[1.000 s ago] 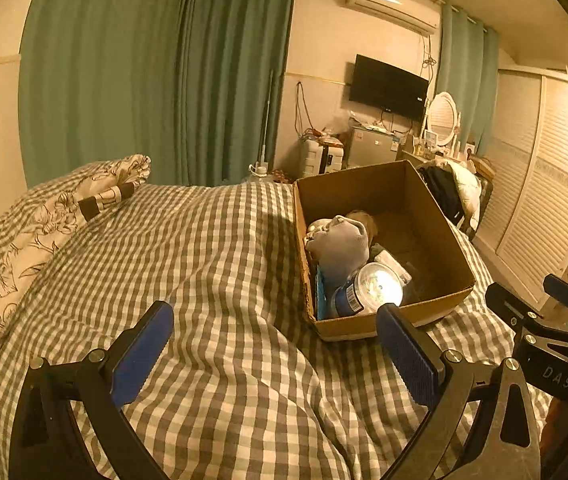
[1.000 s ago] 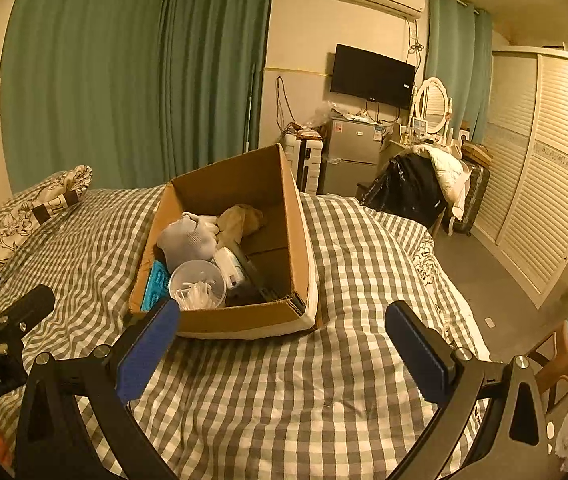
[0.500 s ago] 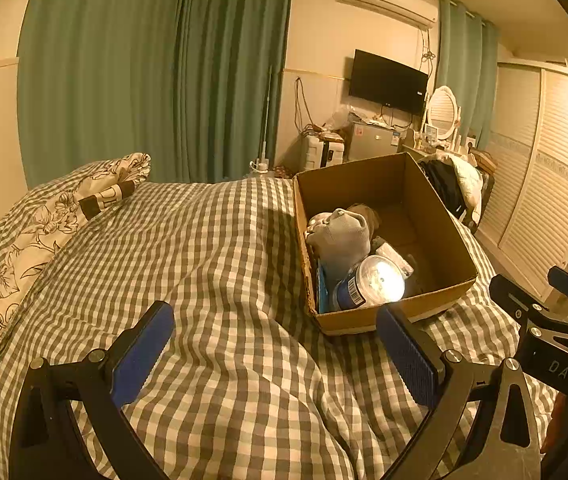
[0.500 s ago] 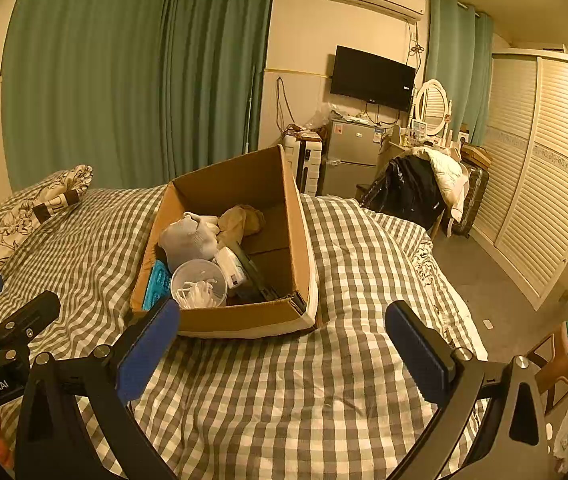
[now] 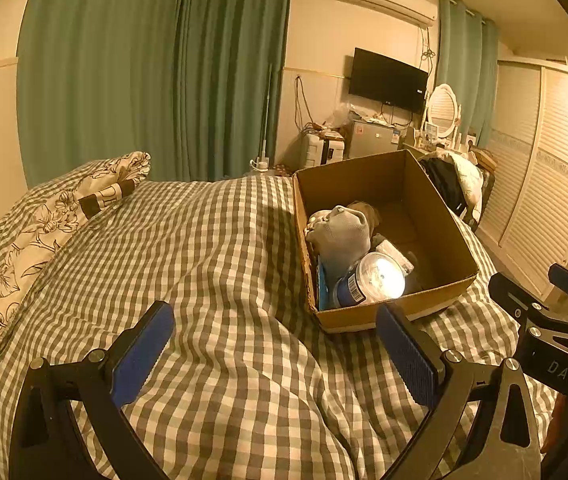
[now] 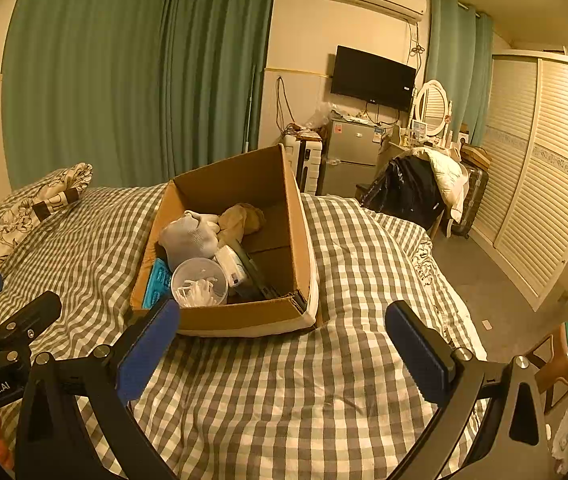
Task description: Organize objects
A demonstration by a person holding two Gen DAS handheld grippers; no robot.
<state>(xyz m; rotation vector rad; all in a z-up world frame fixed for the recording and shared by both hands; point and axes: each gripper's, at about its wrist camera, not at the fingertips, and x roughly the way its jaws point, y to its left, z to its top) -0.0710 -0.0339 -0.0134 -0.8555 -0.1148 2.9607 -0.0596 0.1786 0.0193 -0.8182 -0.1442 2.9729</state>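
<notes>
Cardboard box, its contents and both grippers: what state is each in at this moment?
Cardboard box: open-topped, resting on the checked duvet.
Round clear tub: inside the box, lying on its side at the near end.
Grey sock: bundled, inside the box.
Tan cloth: crumpled, inside the box behind the sock.
Left gripper: open, empty.
Right gripper: open, empty.

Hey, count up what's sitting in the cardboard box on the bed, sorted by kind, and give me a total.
Visible in the cardboard box:
Cloth bundles: 2, grey sock bundle and tan cloth
Clear round tub: 1
Blue flat pack: 1
White labelled packet: 1
Dark object, kind unclear: 1
Total: 6, possibly more hidden underneath.
</notes>
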